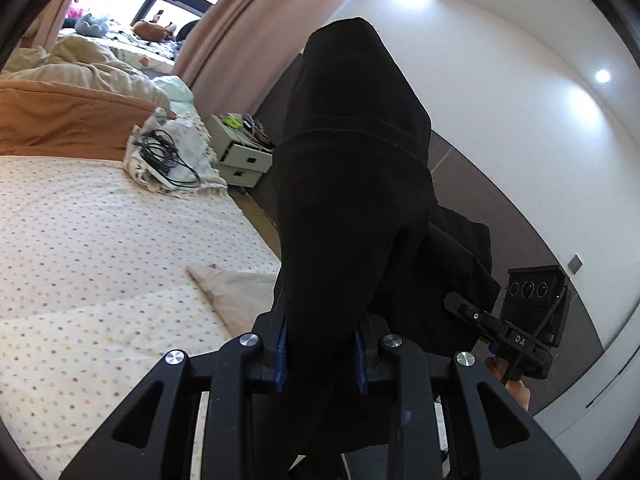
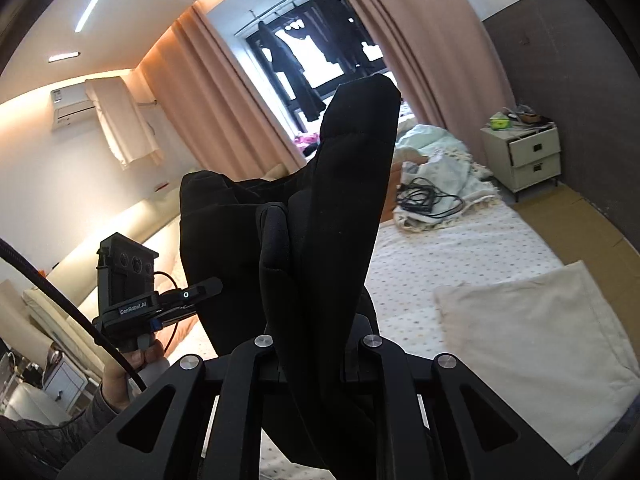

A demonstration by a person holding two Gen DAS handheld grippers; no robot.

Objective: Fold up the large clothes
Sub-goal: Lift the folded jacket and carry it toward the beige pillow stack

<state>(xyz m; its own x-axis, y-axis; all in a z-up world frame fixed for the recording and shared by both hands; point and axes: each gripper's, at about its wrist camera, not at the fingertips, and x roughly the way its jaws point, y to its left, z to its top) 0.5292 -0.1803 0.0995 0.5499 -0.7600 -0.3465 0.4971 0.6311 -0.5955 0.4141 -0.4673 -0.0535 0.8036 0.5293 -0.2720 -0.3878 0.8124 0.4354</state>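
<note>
A large black garment hangs lifted above the bed, stretched between both grippers. In the left wrist view my left gripper is shut on a bunched edge of it, and the blue pads press the cloth from both sides. The right gripper, held by a hand, bites into the same cloth at the lower right. In the right wrist view the black garment stands up in a tall fold from my right gripper, which is shut on it. The left gripper clamps the cloth at the left.
Below lies a bed with a dotted sheet and a beige pillow. A tangle of black cable rests on crumpled bedding. A white nightstand stands by the dark wall, and pink curtains frame the window.
</note>
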